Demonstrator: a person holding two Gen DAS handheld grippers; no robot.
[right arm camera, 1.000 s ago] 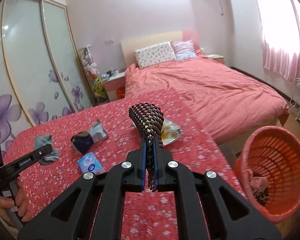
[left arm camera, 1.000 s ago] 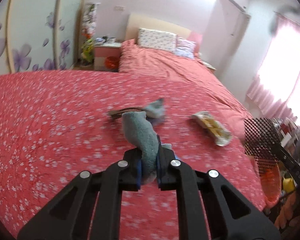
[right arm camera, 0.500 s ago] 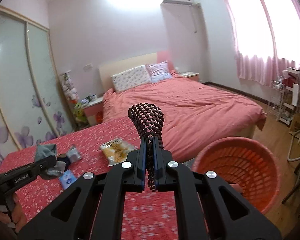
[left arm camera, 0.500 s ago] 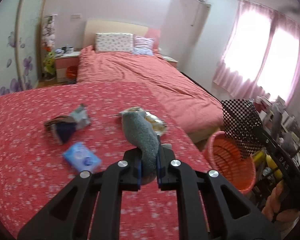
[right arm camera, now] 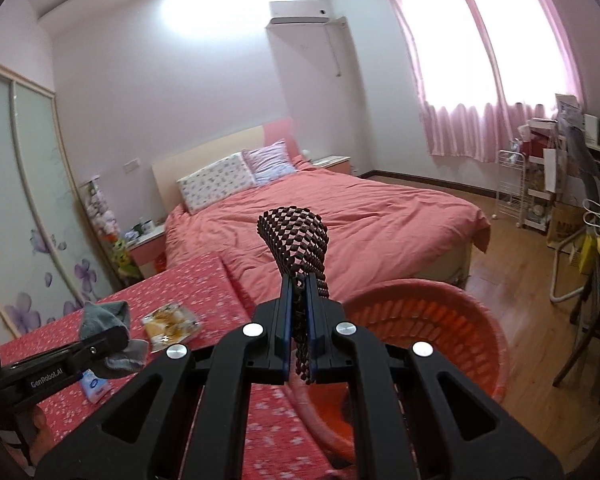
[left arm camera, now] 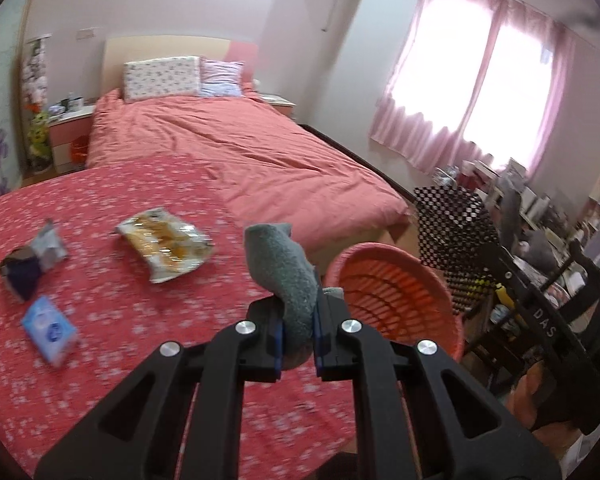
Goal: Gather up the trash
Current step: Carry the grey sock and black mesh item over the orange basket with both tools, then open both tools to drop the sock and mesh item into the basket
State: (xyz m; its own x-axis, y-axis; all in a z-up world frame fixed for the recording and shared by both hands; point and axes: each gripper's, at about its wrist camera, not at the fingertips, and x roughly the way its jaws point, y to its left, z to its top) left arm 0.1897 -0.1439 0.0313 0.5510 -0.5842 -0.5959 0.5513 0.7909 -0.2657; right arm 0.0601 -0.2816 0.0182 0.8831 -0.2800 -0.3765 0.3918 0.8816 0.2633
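My left gripper (left arm camera: 298, 334) is shut on a grey sock (left arm camera: 284, 268) that stands up between its pads, above the red flowered table's right edge. Just right of it sits the orange basket (left arm camera: 396, 296) on the floor. My right gripper (right arm camera: 298, 320) is shut on a dark checkered mesh cloth (right arm camera: 296, 236), held over the orange basket (right arm camera: 432, 328) rim. In the left wrist view that mesh cloth (left arm camera: 452, 232) hangs beyond the basket. The right wrist view shows the left gripper (right arm camera: 112, 342) with the sock (right arm camera: 104, 316) at lower left.
On the flowered table (left arm camera: 112, 312) lie a yellow snack wrapper (left arm camera: 166, 242), a dark crumpled packet (left arm camera: 28, 264) and a blue tissue pack (left arm camera: 50, 330). Behind stands a bed (left arm camera: 236, 152) with pink covers. Cluttered shelves (right arm camera: 548, 184) and a chair (right arm camera: 592, 312) stand right.
Both grippers have swung to the right with their loads, from over the table toward the orange basket, which now sits close under them. The grips have not changed.
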